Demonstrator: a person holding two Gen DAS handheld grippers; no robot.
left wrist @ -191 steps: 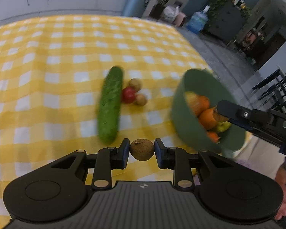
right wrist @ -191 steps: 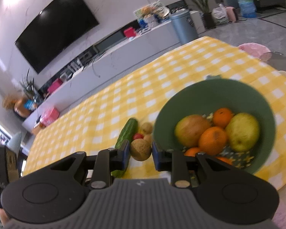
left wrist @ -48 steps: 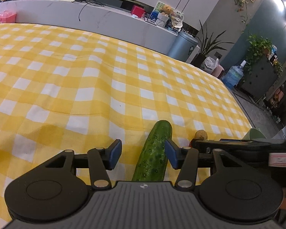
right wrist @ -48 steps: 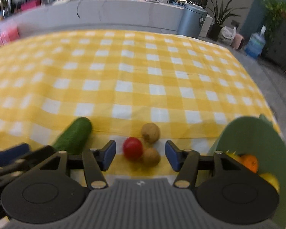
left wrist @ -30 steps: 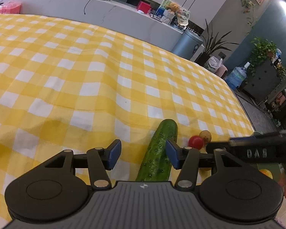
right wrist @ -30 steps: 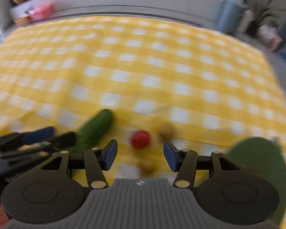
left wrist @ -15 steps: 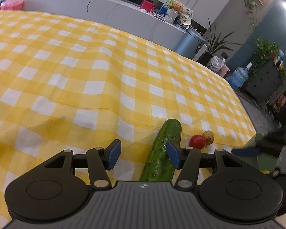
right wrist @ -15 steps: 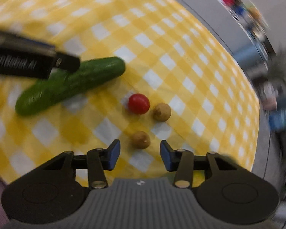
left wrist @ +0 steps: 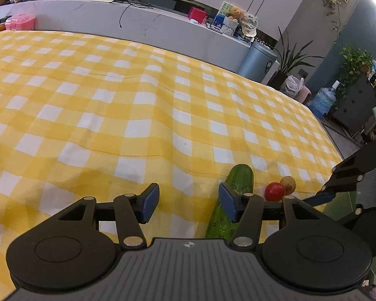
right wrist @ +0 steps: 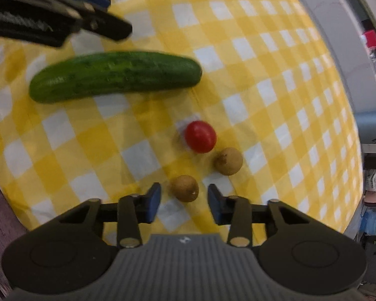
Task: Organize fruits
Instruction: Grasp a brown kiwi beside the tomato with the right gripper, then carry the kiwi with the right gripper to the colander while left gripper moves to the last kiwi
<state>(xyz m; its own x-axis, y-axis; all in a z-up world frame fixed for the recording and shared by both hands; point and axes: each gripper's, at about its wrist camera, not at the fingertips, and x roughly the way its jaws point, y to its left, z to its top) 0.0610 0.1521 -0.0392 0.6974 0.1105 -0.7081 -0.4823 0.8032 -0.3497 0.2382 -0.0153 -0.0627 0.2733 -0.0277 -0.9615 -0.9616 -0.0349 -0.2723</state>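
The right gripper (right wrist: 184, 199) has come down and rolled; its still-free jaws are closing around the nearest brown fruit (right wrist: 184, 188).

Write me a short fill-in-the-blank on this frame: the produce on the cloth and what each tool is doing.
1. The long green item lying on the checked cloth is a ____.
2. The number of small brown fruits on the cloth is ____.
3. The right tool is closing around a small ____ fruit, its pads not yet touching it.
4. The left tool has ____ between its open pads.

Missing words: cucumber; two; brown; nothing
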